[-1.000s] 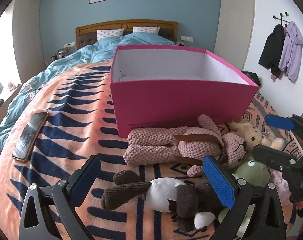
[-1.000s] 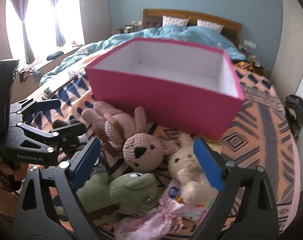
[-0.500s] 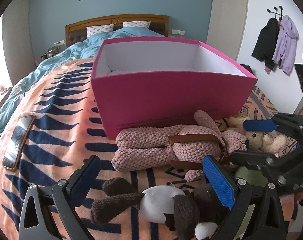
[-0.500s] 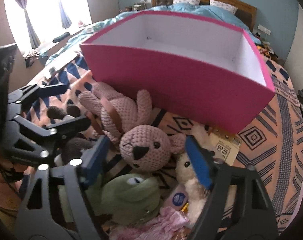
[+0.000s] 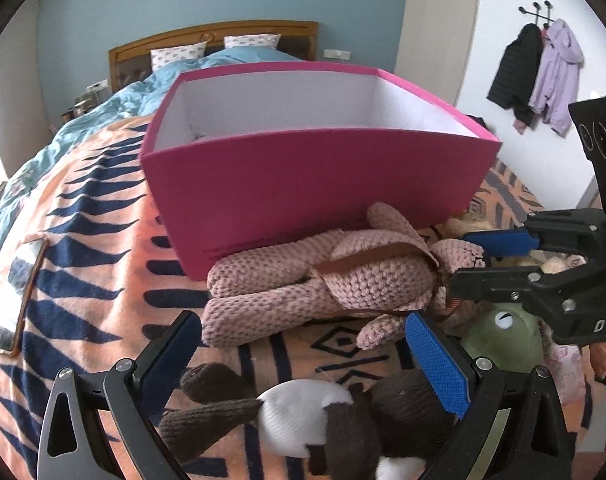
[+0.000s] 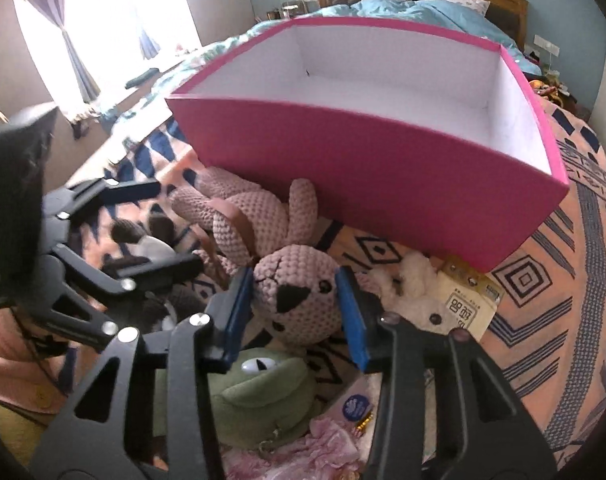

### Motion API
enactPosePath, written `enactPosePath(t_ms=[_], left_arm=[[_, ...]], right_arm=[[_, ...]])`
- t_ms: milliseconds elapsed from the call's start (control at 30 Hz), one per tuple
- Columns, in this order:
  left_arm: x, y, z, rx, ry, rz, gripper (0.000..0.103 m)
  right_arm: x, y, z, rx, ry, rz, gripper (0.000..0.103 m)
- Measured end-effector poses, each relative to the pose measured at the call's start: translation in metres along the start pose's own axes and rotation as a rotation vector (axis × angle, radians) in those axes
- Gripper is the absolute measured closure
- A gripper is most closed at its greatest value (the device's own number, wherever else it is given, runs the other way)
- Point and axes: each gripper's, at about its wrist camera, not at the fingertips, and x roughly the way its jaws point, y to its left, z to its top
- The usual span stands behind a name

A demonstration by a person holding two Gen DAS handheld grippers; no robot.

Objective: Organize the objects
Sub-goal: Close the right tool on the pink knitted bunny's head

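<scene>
So right gripper (image 6: 295, 312) pinching pink crochet bunny (image 6: 291, 292) head; squeeze firm, lift clear over magenta cardboard box (image 6: 367, 168) rim. Left gripper (image 5: 303, 360) open, idle.

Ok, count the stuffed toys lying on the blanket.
4: pink knitted bunny against the pink box; green frog before it; cream plush beside its head; brown-and-white plush on the left. Others may be hidden.
</scene>
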Motion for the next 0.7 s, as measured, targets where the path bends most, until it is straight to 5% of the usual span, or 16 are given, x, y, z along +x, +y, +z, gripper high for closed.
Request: enactPosePath(t_ms=[400, 700], left_arm=[[-0.033, -0.015, 0.022, 0.086, -0.086, -0.14, 0.004], [-0.046, -0.019, 0.038, 0.137, -0.125, -0.234, 0.023]], right_arm=[[-0.058, 0.019, 0.015, -0.073, -0.129, 0.012, 0.064], [-0.076, 0.03, 0.024, -0.107, -0.184, 0.001, 0.068]])
